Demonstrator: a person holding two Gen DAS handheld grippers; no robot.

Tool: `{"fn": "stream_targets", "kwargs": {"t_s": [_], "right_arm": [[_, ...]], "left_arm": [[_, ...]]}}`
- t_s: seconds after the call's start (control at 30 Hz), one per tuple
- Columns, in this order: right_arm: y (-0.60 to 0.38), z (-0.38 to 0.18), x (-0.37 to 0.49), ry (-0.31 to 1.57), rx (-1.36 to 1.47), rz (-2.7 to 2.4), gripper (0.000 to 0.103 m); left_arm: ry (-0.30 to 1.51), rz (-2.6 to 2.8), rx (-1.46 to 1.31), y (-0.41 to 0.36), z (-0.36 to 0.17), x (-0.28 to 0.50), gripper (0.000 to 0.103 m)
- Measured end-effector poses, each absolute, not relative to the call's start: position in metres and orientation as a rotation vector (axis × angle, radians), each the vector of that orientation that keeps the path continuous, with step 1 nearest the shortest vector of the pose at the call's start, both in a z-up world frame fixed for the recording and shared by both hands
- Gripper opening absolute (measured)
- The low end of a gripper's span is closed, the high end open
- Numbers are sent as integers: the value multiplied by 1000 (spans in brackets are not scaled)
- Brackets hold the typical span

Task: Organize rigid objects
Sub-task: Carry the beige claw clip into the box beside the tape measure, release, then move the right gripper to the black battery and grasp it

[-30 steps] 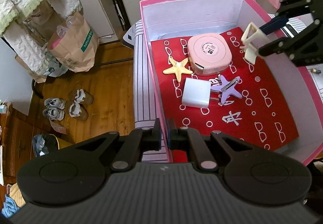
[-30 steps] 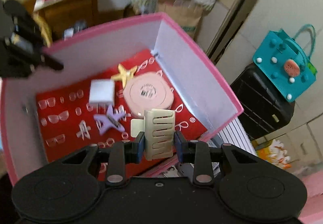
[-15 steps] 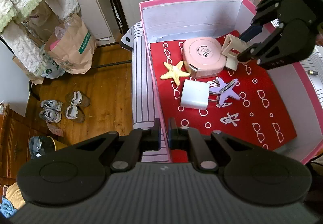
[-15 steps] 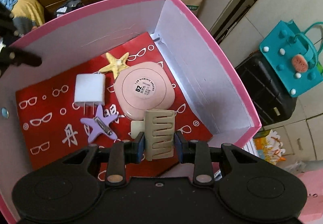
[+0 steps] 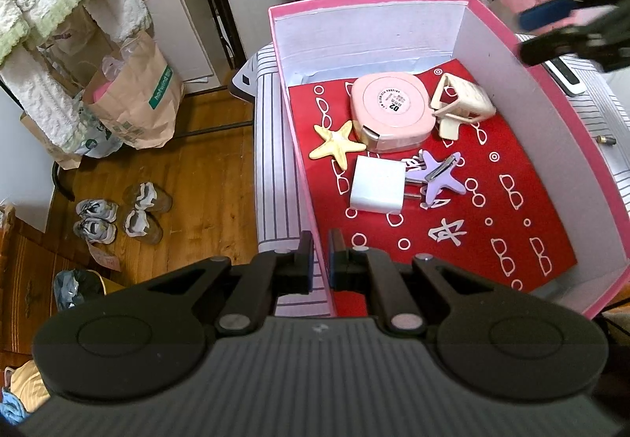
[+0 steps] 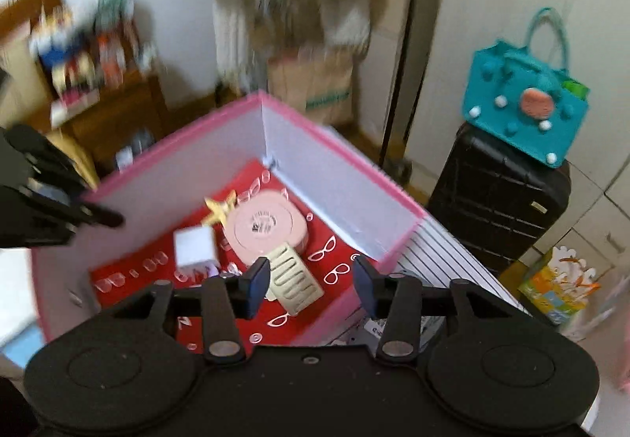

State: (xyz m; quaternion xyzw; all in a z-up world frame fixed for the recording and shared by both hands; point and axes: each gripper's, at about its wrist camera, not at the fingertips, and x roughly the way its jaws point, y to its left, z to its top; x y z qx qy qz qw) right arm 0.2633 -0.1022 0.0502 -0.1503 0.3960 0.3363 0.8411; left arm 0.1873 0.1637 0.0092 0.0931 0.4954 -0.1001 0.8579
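A pink box point(image 5: 551, 90) with a red patterned floor holds a pink round case point(image 5: 390, 112), a yellow starfish clip point(image 5: 338, 140), a white charger point(image 5: 378, 189), a purple star clip point(image 5: 437, 177) and a beige claw clip point(image 5: 460, 108). The claw clip lies beside the pink case; it also shows in the right wrist view point(image 6: 295, 281). My left gripper point(image 5: 321, 255) is shut on the box's near left wall point(image 5: 311, 200). My right gripper point(image 6: 311, 279) is open and empty, raised above the box's right side.
The box sits on a striped surface point(image 5: 271, 145). A teal bag point(image 6: 523, 110) stands on a black suitcase point(image 6: 500, 200) behind it. A paper bag point(image 5: 134, 98) and shoes point(image 5: 118, 216) lie on the wood floor at left. A remote point(image 5: 567, 72) lies right of the box.
My right gripper opened, let go of the beige claw clip inside the box beside the pink case, and pulled up and back. The left gripper kept still on the box wall.
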Motion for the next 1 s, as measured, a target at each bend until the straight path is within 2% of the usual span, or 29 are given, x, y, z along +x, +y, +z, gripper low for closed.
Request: {"fn": "stream_targets", "kwargs": {"t_s": [0.2, 0.43, 0.6, 1.0], "right_arm": [[-157, 39, 218, 723, -217, 650, 54], [-178, -12, 212, 829, -198, 599, 55], [-178, -38, 211, 830, -246, 599, 69], [-155, -69, 230, 890, -356, 624, 76]], "left_arm": [[1024, -205, 205, 162, 9, 185, 6], [1020, -201, 193, 163, 8, 185, 6], [1019, -198, 187, 163, 9, 185, 6], [1031, -189, 179, 162, 9, 186, 6]]}}
